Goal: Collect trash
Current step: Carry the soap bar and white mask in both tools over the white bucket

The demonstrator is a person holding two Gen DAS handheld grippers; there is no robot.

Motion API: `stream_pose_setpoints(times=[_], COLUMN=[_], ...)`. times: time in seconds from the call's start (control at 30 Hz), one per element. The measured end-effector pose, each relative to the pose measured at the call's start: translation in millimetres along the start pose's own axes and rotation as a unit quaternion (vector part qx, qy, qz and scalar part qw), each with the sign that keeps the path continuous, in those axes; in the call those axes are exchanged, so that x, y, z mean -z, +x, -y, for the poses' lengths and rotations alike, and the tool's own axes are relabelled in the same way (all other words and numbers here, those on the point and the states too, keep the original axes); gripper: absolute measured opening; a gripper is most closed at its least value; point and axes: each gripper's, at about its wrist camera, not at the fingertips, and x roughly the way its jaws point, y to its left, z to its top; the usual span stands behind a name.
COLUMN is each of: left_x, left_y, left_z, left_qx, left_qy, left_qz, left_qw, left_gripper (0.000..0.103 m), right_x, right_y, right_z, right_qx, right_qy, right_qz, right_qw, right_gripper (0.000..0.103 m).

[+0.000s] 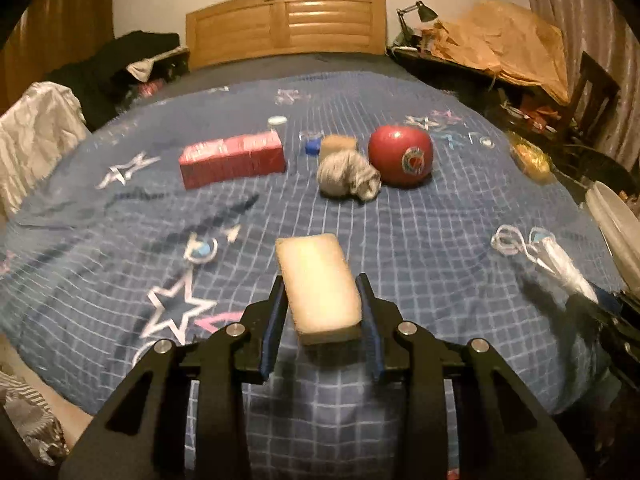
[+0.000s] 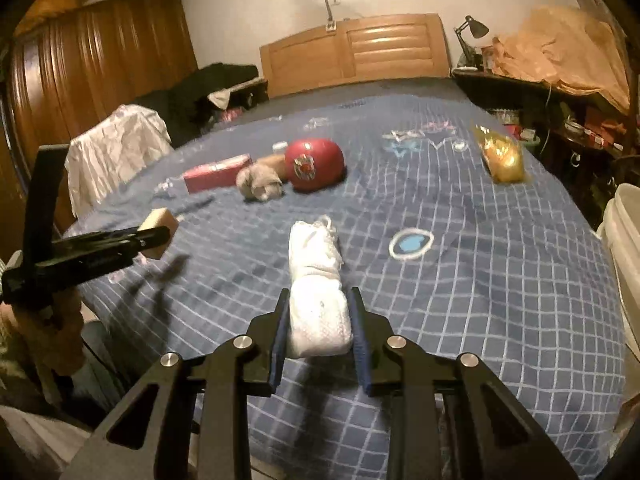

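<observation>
two grippers, left [image 1: 322, 308] and right [image 2: 318, 320], each holding one item: one tan sponge [image 1: 320, 288], one white mask [image 2: 318, 300]. on the bed's far half lie one red box [image 1: 232, 158], one grey sock ball [image 1: 348, 174], one red ball [image 1: 400, 156], one gold wrapper [image 2: 500, 156].
</observation>
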Motion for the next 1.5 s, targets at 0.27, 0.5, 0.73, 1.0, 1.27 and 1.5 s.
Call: stream_pose_setpoints(times=[0.27, 0.5, 0.73, 1.0, 1.27, 1.5], left_x=[-12.3, -27.7, -58.5, -96.7, -118.6, -125.1], left_y=[-15.1, -16.5, -21.5, -26.4, -19.8, -1.8], left_z=[31.6, 61.7, 120.7, 228.5, 342.8, 418.3], left_qx=[-0.027, -0.019, 0.021, 0.094, 0.166, 0.215], left_qy=[0.033, 0.056, 0.090, 0.152, 0.215, 0.260], left_qz=[0.020, 0.024, 0.049, 0.075, 0.076, 0.056], left_qw=[0.9989, 0.9979, 0.9946, 0.9810, 0.9595, 0.9399], left_gripper=[0.033, 0.033, 0.033, 0.033, 0.033, 0.033], right_x=[-2.8, -7.8, -28.9, -50.3, -51.9, -45.8], right_y=[-16.1, -39.4, -86.7, -159.2, -224.0, -251.5], right_z=[-7.5, 3.9, 41.5, 127.4, 234.8, 305.0], right_qx=[-0.003, 0.008, 0.054, 0.158, 0.248, 0.285], right_qy=[-0.003, 0.010, 0.028, 0.074, 0.131, 0.167], right_qz=[0.009, 0.029, 0.070, 0.092, 0.082, 0.073], right_qw=[1.000, 1.000, 0.996, 0.980, 0.956, 0.941], right_gripper=[0.030, 0.030, 0.030, 0.030, 0.030, 0.030])
